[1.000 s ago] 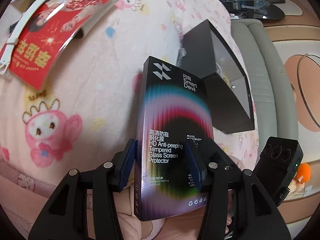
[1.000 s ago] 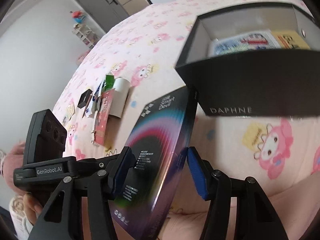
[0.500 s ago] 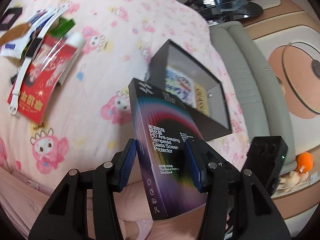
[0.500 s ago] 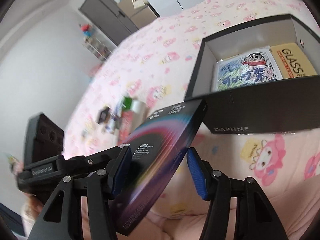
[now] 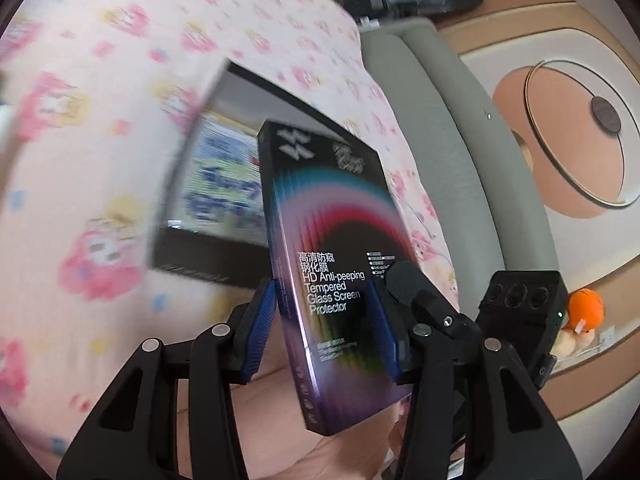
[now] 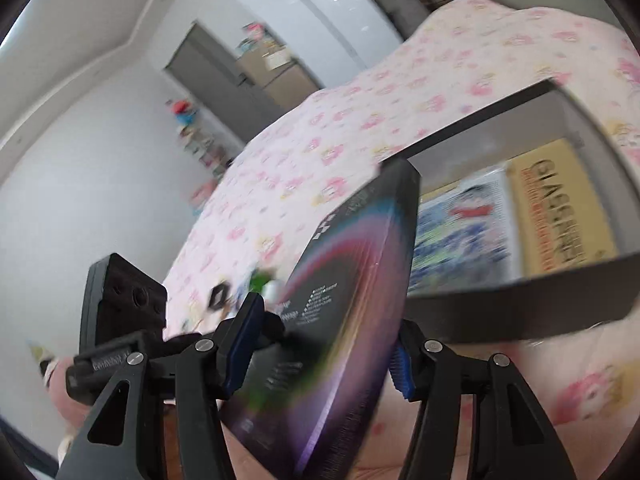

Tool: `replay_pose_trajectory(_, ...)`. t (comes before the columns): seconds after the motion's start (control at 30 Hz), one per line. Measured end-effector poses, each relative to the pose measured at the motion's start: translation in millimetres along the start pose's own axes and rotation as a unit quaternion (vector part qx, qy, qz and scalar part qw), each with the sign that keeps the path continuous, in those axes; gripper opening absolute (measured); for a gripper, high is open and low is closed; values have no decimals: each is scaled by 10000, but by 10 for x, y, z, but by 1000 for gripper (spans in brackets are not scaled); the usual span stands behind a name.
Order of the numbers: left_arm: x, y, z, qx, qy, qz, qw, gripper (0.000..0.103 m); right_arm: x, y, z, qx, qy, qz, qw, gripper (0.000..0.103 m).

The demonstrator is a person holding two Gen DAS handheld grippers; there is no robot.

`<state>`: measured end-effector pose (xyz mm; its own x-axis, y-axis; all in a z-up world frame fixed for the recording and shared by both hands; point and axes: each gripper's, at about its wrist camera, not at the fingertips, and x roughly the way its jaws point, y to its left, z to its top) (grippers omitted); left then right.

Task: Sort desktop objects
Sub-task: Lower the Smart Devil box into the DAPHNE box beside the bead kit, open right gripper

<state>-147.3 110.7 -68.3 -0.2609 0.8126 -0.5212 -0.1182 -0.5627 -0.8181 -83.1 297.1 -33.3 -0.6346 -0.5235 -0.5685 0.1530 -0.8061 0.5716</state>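
- black, rainbow-printed screen protector box point(image 5: 336, 264) stands between both pairs of blue pads, lifted in front of the open black box point(image 5: 192, 256) on the pink cartoon bedspread point(image 5: 100, 92).
- left gripper point(image 5: 326, 330): its blue pads sit part-open against the narrow sides of the screen protector box, gripping it; the box's lower end drops out of sight behind the fingers.
- right gripper point(image 6: 322, 346): its left pad lies on the printed face, its right pad point(image 6: 400, 368) is half hidden behind the box's edge; it seems to clamp the same box, which tilts left here.
- inside the open black box, motion blur smears a blue-and-white cartoon packet point(image 6: 460, 224); a yellow pack point(image 6: 560, 208) beside it shows "glass" lettering, its far end cut by the box wall.
- small items point(image 6: 240, 296) lie far back on the bedspread, too blurred to name.
- an orange plush toy point(image 5: 586, 306) peeks out past the other gripper's camera block, partly covered.
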Motion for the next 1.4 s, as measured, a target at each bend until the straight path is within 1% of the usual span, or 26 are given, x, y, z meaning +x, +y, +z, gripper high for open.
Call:
replay_pose_trajectory(0.03,120,-27,81,5,49,-4,10000,48,-18,-88,60,44,-43,-115,9999,54)
replay_pose_trajectory(0.13,423,-105,290,30,205,-66,9998,47,-25,-364,221,333,-89,-232,9991,53)
replay_pose_trajectory(0.2,652,-146,445,46,374,-116,9992,47,-43,-526,317,463,-168,-326,9983,52)
replay_pose_trajectory(0.27,855,-160,530,17,491,-67,9988,47,-36,-693,423,593,-206,-419,9972,52)
replay_pose_trajectory(0.37,1103,-119,578,-149,657,73,9977,47,58,-943,520,840,-43,-601,9946,52)
replay_pose_trajectory(0.43,1217,-46,609,-306,694,84,9971,45,90,-1010,541,904,59,-724,9932,52)
replay_pose_trajectory(0.5,1276,9,646,-358,674,240,9968,44,97,-1024,573,878,137,-832,9926,52)
replay_pose_trajectory(0.6,1323,71,648,-375,701,582,9951,44,108,-1044,620,838,253,-994,9912,53)
replay_pose_trajectory(0.67,1333,90,626,-354,763,646,9944,44,80,-1007,635,666,267,-1137,9909,53)
replay_pose_trajectory(0.73,1312,90,627,-302,727,714,9943,44,7,-946,646,481,169,-1291,9903,53)
replay_pose_trajectory(0.8,1265,94,650,-326,594,782,9946,44,-102,-899,628,356,-2,-1544,9874,58)
replay_pose_trajectory(0.87,1216,93,679,-341,419,876,9947,44,-221,-855,623,215,-241,-1841,9824,58)
replay_pose_trajectory(0.93,1244,92,702,-304,403,1070,9930,44,-316,-855,590,136,-416,-1967,9795,58)
replay_pose_trajectory(0.97,1299,115,713,-288,441,1253,9907,43,-320,-865,584,138,-405,-2026,9783,58)
replay_pose_trajectory(1.0,1348,129,719,-319,468,1390,9887,36,-281,-894,582,201,-304,-2111,9768,58)
replay_pose_trajectory(1.07,1435,144,729,-382,493,1576,9855,34,-175,-963,571,382,-75,-2238,9739,56)
replay_pose_trajectory(1.13,1491,94,741,-353,473,1568,9859,29,-157,-944,502,374,-5,-2278,9730,55)
replay_pose_trajectory(1.2,1584,15,763,-283,586,1530,9861,26,-115,-883,474,210,73,-2393,9707,55)
replay_pose_trajectory(1.23,1633,-17,773,-265,656,1520,9858,26,-93,-861,471,143,108,-2388,9709,55)
replay_pose_trajectory(1.3,1769,-51,791,-320,847,1347,9867,26,-52,-847,477,82,180,-2342,9720,55)
replay_pose_trajectory(1.37,1899,-72,802,-389,1021,1147,9874,26,-39,-855,487,75,200,-2395,9707,55)
replay_pose_trajectory(1.4,1940,-102,810,-335,1045,1104,9878,24,-43,-869,493,84,196,-2385,9709,55)
